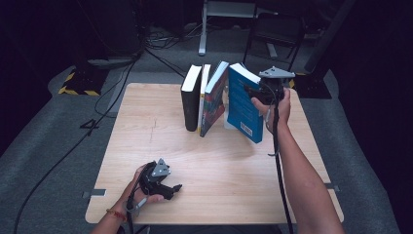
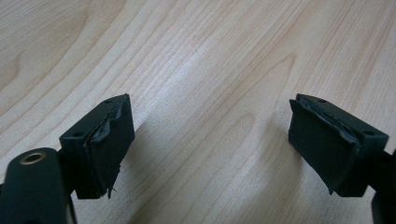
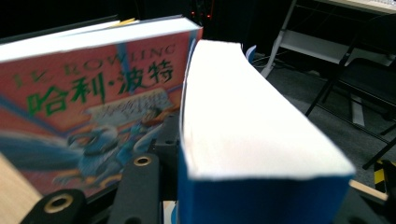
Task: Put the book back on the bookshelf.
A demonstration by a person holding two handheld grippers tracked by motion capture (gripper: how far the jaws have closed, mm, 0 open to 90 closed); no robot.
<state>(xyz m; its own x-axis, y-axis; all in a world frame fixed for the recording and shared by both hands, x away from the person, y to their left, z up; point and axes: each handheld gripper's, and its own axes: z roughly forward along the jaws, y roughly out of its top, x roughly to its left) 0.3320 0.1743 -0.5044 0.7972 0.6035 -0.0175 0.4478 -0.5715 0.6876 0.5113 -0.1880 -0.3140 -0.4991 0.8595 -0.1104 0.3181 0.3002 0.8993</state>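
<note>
Gripping blue book (image 1: 242,105) | right gripper (image 1: 257,92) | page edge (image 3: 243,121) close-up

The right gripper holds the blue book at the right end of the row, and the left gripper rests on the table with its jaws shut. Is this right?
One detail is wrong: the left gripper has its jaws open, wide apart over bare table, as the left gripper view shows. The right gripper does hold the blue book.

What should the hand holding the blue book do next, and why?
Probably tip the blue book upright against the row. The right gripper grips its top edge, and it leans away from the other books, with a gap at its foot. The left gripper rests open on the table.
</note>
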